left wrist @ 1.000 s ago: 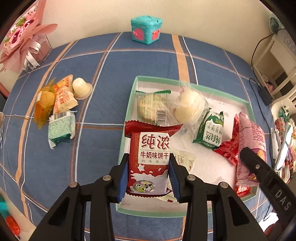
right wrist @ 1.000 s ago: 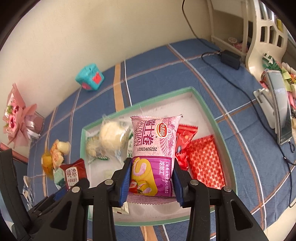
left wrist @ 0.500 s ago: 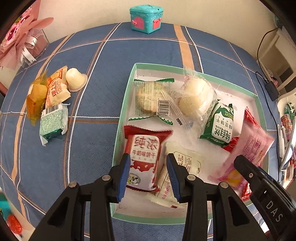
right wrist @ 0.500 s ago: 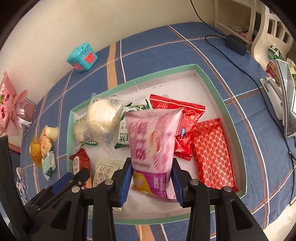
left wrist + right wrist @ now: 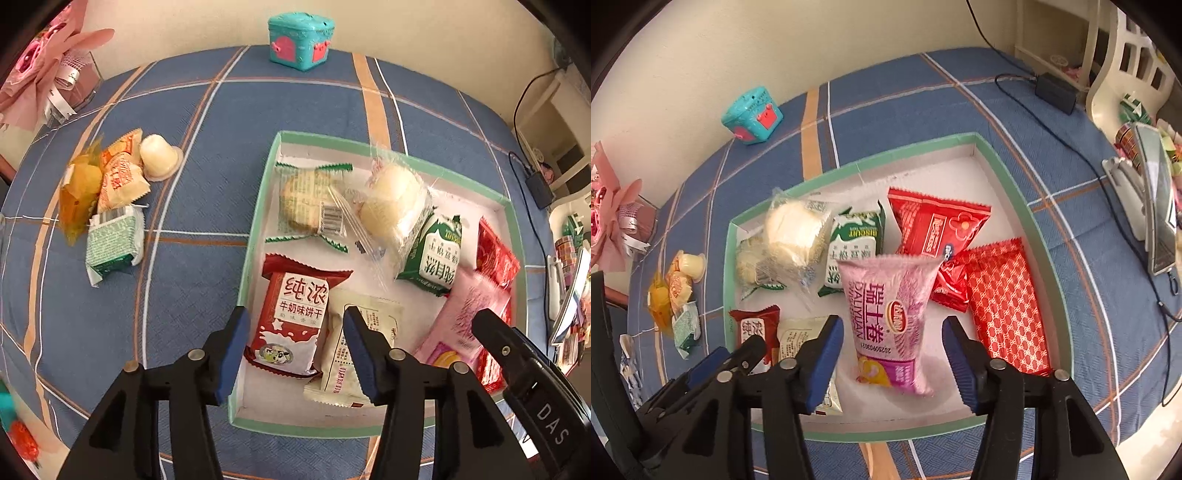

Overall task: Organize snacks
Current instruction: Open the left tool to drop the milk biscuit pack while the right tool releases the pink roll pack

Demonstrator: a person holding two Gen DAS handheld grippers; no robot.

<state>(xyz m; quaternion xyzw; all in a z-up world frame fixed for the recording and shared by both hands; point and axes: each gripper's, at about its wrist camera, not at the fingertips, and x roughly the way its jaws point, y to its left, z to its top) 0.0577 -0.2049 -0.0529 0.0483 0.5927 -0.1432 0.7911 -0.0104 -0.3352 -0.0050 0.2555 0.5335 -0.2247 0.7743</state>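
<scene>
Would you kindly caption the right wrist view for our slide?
Right gripper, fingers just opened, releases a pink snack pack into the green-rimmed tray.

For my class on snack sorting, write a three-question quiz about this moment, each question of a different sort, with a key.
1. True or false: the left gripper is shut on the dark red milk-biscuit packet.
2. Which packet lies between the right gripper pads? A: pink Swiss-roll packet; B: red patterned packet; C: green biscuit packet.
3. Fill in: the clear jelly cup sits ____ the green-rimmed white tray.

Key: 1 false, pads stand clear; 2 A; 3 outside, on the blue plaid cloth.
</scene>
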